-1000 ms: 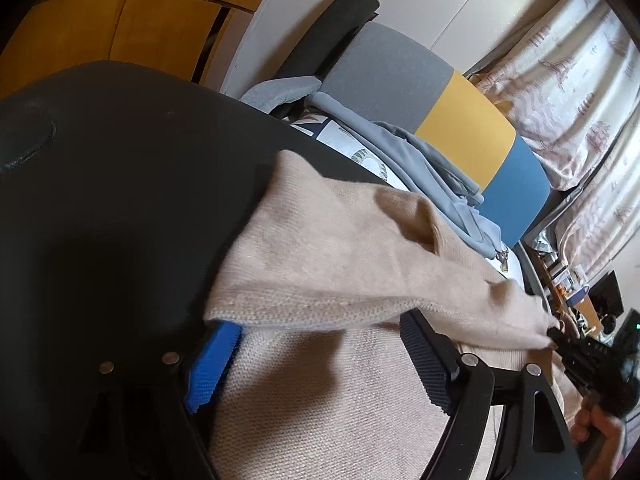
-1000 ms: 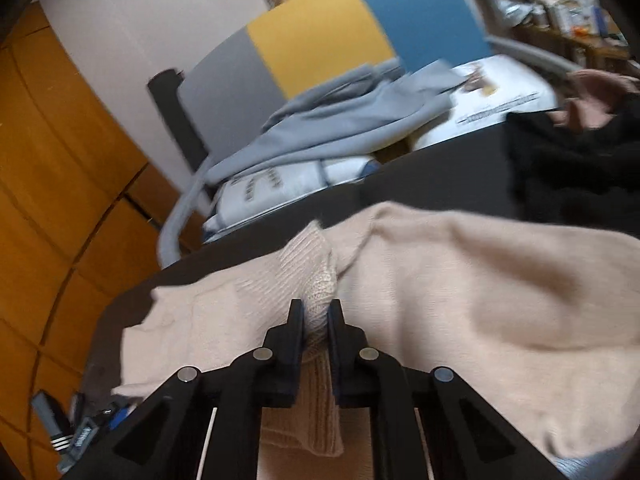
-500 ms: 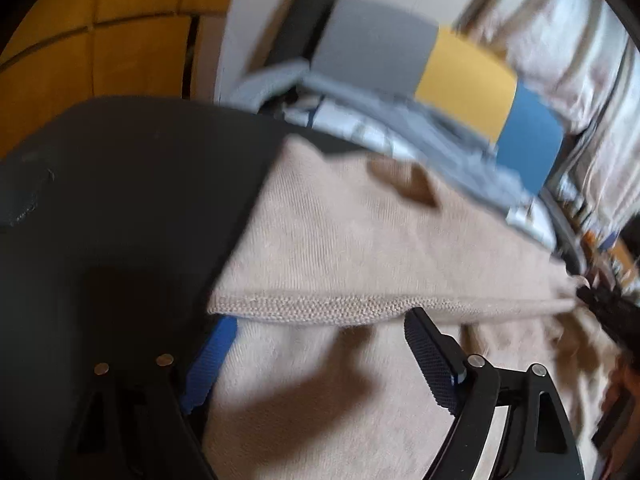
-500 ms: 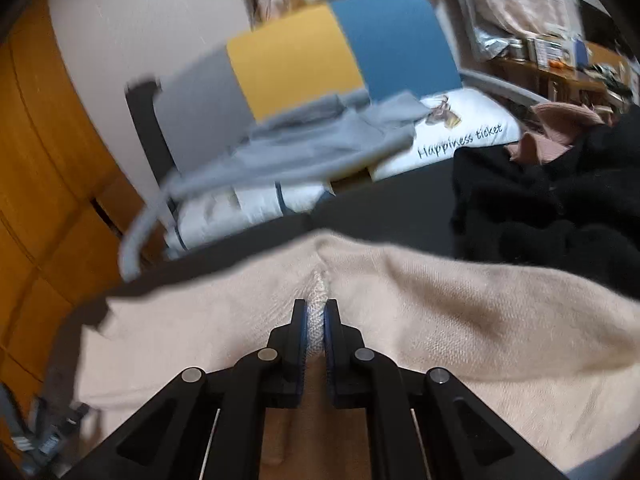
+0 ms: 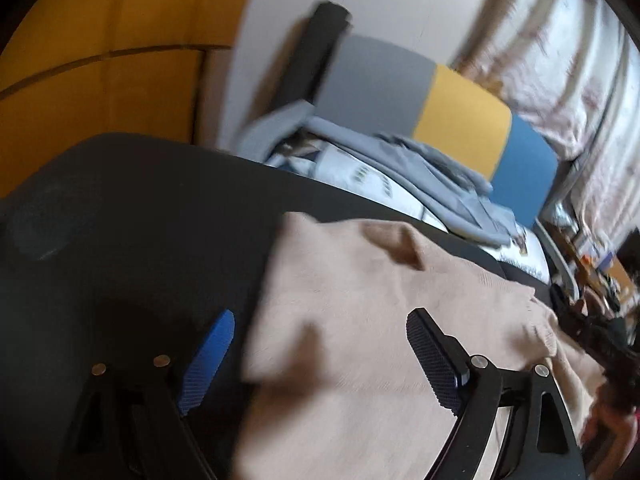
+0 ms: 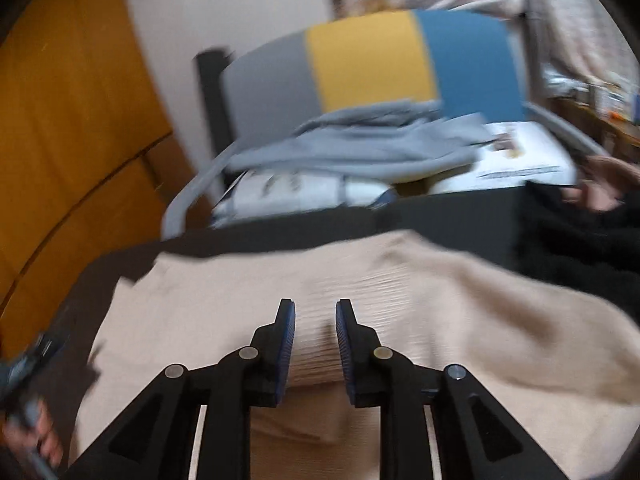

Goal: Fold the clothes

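We see the beige knit sweater spread on the black table, its long axis running from our left gripper to our right gripper. Our right jaws are opening, ribbed fold between them unpinched; our left stands wide, empty, over the near folded edge.
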